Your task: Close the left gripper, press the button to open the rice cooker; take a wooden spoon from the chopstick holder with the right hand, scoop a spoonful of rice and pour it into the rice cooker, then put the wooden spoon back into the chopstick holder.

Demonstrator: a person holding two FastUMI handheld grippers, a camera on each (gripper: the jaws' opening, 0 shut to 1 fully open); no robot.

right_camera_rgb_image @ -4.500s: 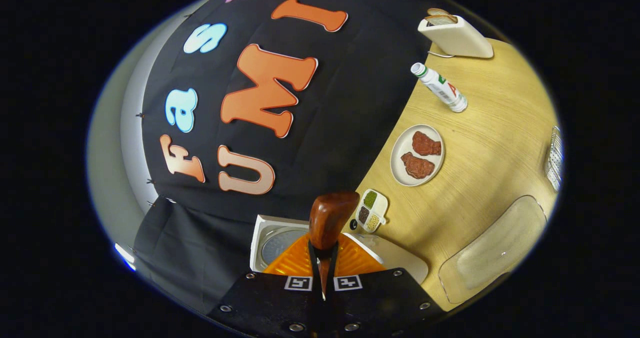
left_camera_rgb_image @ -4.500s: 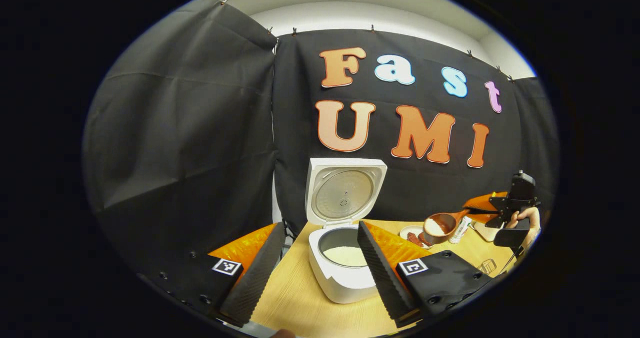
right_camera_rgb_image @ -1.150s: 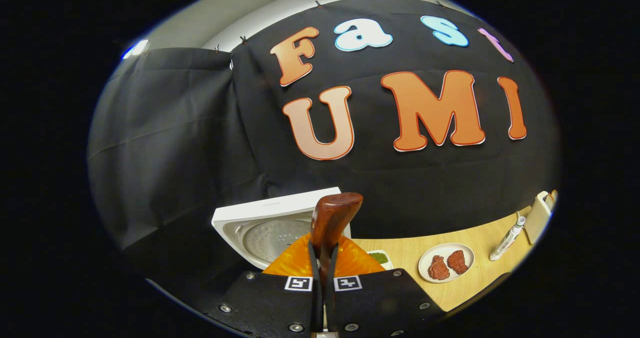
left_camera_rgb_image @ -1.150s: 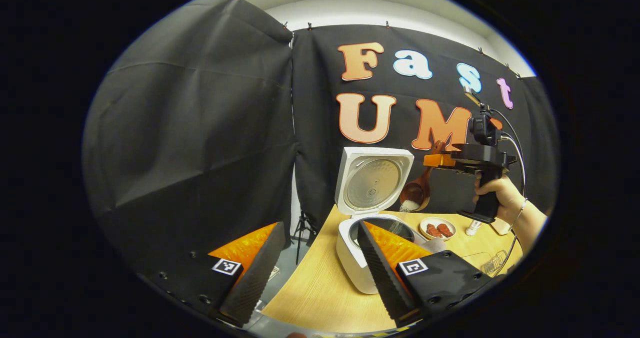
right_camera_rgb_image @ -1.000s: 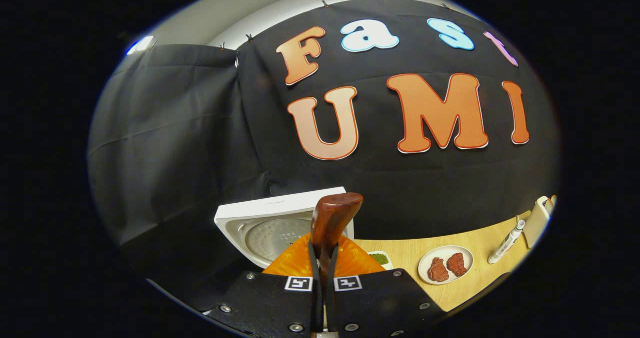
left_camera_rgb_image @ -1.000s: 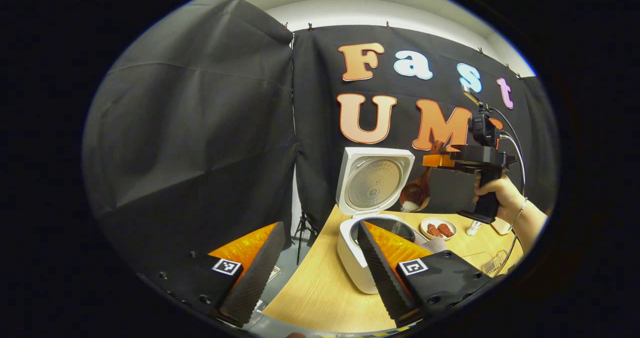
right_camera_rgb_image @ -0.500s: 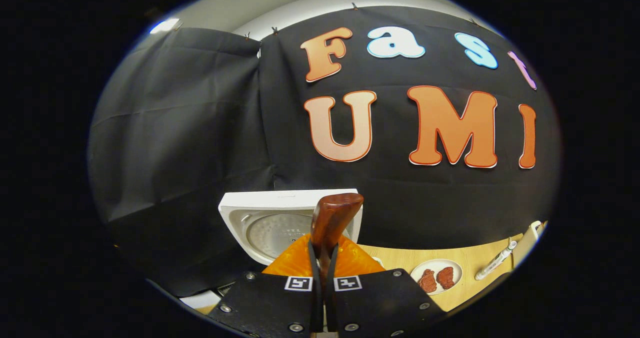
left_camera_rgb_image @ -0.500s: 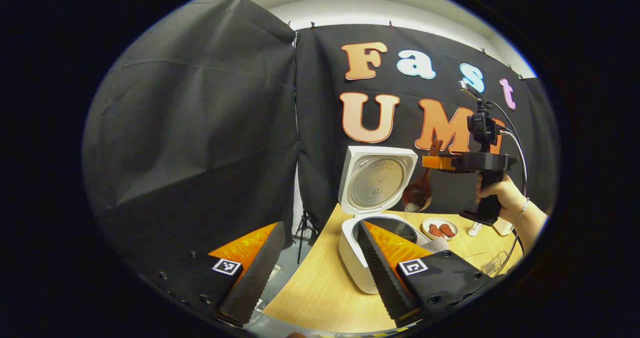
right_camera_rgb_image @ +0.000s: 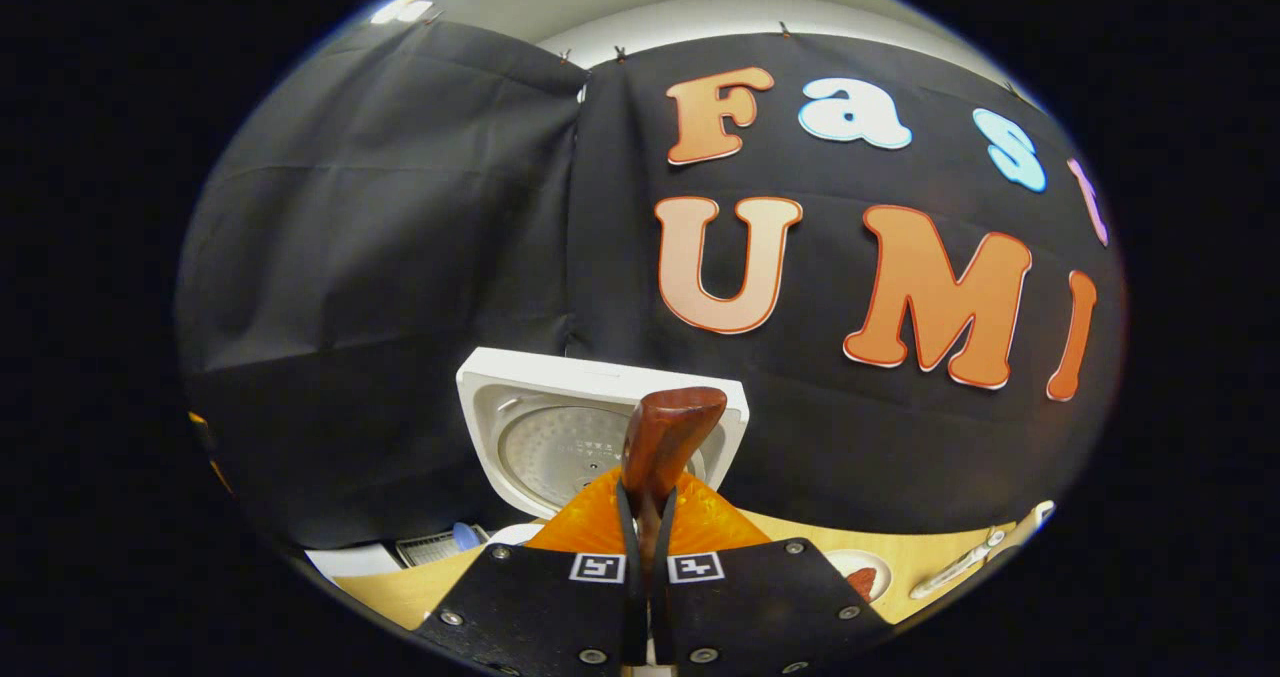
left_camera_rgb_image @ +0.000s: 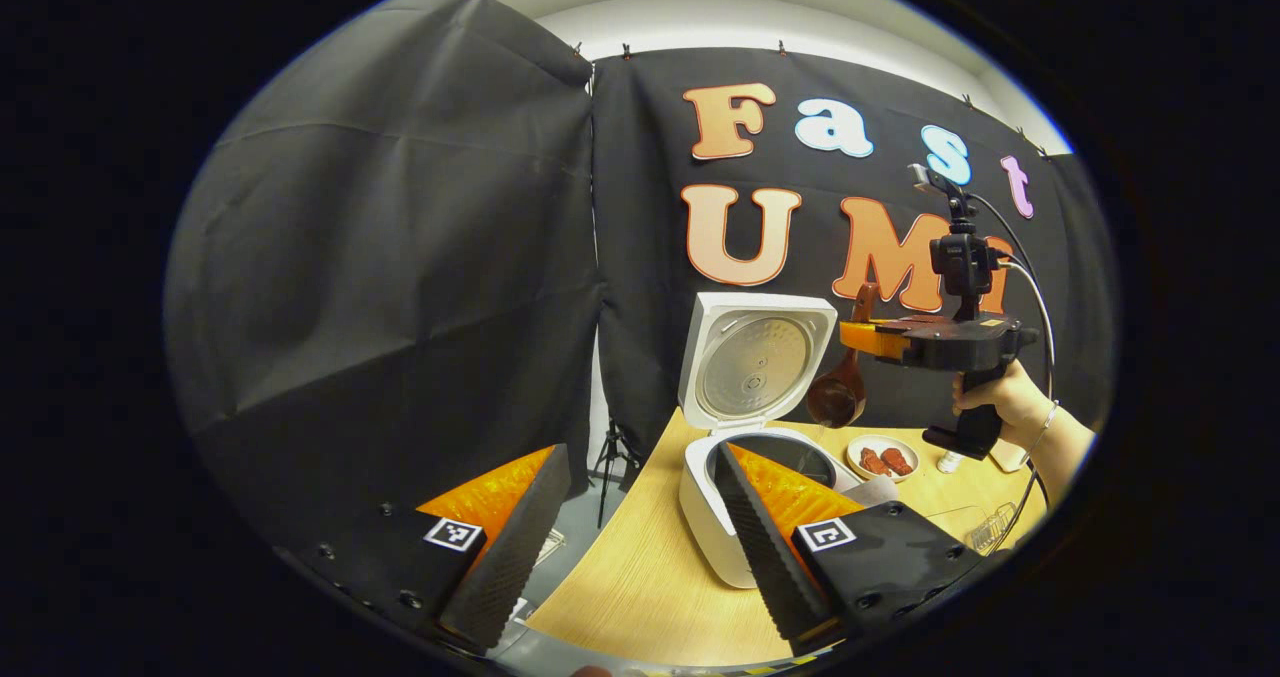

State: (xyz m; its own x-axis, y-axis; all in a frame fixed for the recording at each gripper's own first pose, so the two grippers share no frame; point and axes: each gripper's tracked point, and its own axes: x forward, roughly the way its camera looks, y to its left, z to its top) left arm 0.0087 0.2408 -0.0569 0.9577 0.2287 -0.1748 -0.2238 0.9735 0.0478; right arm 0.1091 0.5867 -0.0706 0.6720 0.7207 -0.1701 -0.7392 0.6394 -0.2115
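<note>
Wooden spoon: clenched in right gripper, bowl tipped over open rice cooker; chopstick holder unseen. Left gripper released, empty.

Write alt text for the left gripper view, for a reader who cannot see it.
A hand holds the right gripper, shut on a wooden spoon tipped bowl-down above the open rice cooker on the table. The left gripper is open in the foreground.

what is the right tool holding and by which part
The right tool is shut on the wooden spoon, gripping its handle near the end; the bowl hangs over the open rice cooker.
</note>
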